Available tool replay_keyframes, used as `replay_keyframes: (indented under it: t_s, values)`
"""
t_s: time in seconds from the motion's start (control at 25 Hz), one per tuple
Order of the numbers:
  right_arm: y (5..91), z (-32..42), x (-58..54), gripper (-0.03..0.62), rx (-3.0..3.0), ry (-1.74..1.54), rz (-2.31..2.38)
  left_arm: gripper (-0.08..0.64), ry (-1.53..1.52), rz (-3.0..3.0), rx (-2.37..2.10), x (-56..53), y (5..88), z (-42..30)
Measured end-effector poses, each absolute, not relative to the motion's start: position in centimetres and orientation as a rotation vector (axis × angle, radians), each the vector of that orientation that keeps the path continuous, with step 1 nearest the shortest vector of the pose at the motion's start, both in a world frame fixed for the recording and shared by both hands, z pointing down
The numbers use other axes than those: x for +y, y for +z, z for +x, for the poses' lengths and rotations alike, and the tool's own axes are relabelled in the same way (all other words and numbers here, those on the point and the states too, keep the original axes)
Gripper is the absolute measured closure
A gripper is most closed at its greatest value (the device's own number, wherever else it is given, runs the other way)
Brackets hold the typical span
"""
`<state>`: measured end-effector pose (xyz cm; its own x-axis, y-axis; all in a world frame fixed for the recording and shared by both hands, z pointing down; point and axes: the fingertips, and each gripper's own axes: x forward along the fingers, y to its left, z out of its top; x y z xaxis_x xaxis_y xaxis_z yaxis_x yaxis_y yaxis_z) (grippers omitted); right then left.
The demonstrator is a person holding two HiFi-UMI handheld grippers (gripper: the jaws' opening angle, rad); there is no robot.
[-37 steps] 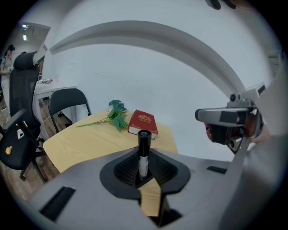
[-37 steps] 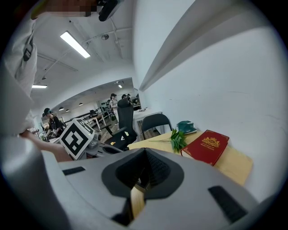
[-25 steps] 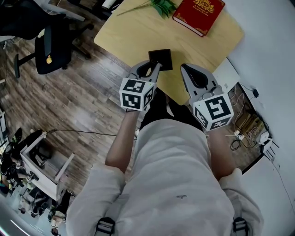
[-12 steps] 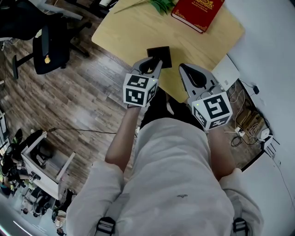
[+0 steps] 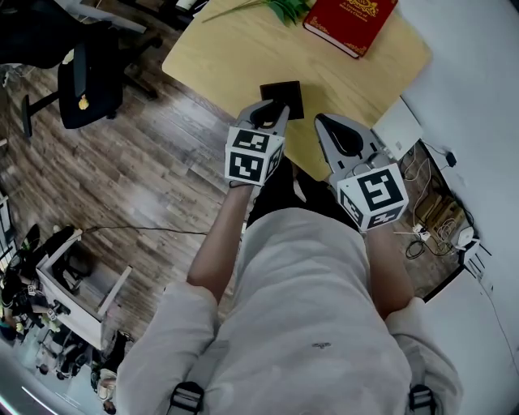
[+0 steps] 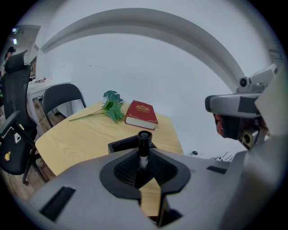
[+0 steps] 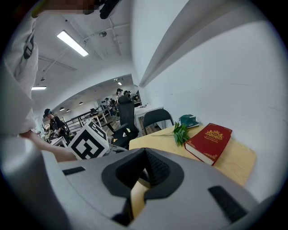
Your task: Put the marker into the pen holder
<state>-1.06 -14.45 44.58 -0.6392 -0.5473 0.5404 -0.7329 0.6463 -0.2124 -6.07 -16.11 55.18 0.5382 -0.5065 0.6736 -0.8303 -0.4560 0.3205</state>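
A marker with a black cap and white body (image 6: 144,148) stands upright between the jaws of my left gripper (image 6: 144,168), which is shut on it. The black square pen holder (image 6: 122,144) sits on the wooden table just beyond the marker. In the head view the left gripper (image 5: 265,120) hovers at the near edge of the pen holder (image 5: 283,97). To its right, over the table's near edge, my right gripper (image 5: 340,136) is shut with nothing in it (image 7: 145,173).
A red book (image 5: 350,20) lies at the far right of the yellow table (image 5: 219,57), with green leaves (image 5: 284,8) beside it. Black office chairs (image 5: 89,77) stand on the wood floor to the left. A white wall and cables are on the right.
My left gripper with the marker has shifted a little to the right and forward, closer to the pen holder. The right gripper has barely moved.
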Motion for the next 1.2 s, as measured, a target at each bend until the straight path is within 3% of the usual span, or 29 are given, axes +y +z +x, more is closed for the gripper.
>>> replay_keyframes:
  t_s: [1.2]
  values:
    - [44.7,-1.6,-14.4,0.592,-2.435,0.593,1.001,0.491,0.792,2.119,-1.057,-15.7,56.8,-5.4]
